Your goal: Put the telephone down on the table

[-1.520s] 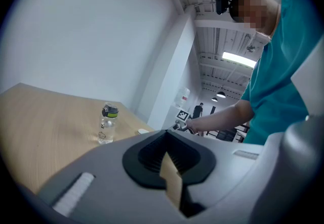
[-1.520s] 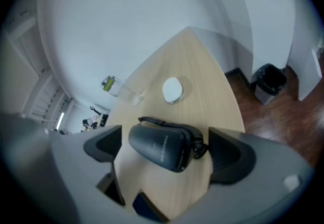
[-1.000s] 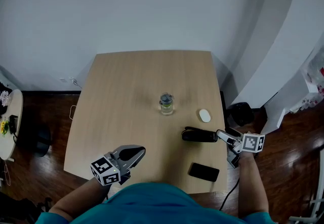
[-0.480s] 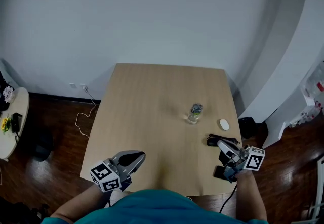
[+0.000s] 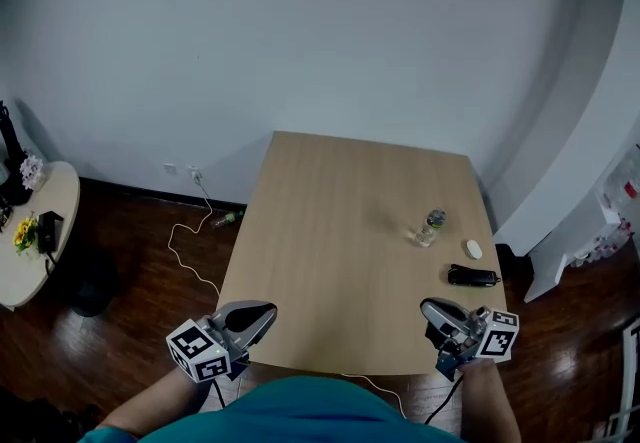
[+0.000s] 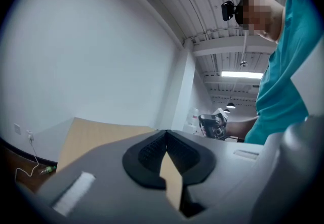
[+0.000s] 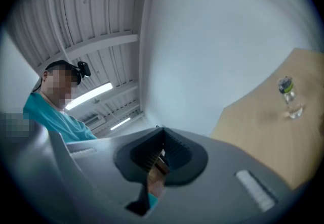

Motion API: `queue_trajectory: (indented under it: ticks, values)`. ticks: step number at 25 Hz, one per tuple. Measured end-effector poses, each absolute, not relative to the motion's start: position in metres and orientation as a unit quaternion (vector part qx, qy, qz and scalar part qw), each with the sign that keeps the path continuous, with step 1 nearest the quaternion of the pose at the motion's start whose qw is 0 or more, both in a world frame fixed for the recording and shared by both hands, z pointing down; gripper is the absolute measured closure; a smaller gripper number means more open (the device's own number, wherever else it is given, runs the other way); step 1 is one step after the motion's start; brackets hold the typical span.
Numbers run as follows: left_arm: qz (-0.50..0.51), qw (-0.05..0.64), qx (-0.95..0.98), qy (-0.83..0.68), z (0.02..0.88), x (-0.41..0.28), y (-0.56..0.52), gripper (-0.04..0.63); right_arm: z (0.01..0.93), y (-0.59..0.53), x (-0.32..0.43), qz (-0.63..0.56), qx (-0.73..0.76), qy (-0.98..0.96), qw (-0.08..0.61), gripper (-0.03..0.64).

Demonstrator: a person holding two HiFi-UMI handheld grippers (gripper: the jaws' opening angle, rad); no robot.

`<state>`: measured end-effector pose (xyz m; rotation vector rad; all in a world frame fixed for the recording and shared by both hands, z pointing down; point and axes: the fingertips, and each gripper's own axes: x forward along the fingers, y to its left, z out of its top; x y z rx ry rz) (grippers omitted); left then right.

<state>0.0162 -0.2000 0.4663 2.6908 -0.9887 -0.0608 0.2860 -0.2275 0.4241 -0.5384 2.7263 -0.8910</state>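
Note:
The telephone, a black elongated handset, lies flat on the wooden table near its right edge, with nothing touching it. My right gripper hovers at the table's near right corner, well short of the telephone, shut and empty. In the right gripper view its tips meet with nothing between them. My left gripper hangs off the near left corner, also shut and empty. Its pads close to a point in the left gripper view, where the right gripper shows beyond.
A small clear bottle stands on the table's right half, with a white mouse beside it. A white cable trails over the dark floor on the left. A round side table stands at far left and white furniture at right.
The right jaws stood open by the telephone and have closed empty. Both grippers have drawn back toward the near edge, and the table now looks farther away.

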Motion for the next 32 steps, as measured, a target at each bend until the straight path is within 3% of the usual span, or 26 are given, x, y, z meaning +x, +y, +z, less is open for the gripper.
queue_trajectory:
  ticks: [7,15,24,32]
  values:
    - [-0.022,0.120,0.917,-0.380,0.455,0.011,-0.173,0.591,0.445,-0.204,0.269,-0.287,-0.165,0.941,0.069,0.617]
    - [-0.015,0.117,0.901,-0.418,0.445,-0.015,-0.140,0.591,0.453,-0.187,0.228,-0.186,-0.178,0.966,0.003,0.617]
    - [-0.031,0.102,0.888,-0.448,0.443,-0.132,-0.111,0.591,0.453,-0.170,0.114,-0.017,-0.230,0.971,-0.061,0.615]
    - [0.009,0.071,0.912,-0.405,0.453,-0.280,-0.069,0.591,0.436,-0.134,-0.037,-0.039,-0.274,0.960,-0.027,0.617]
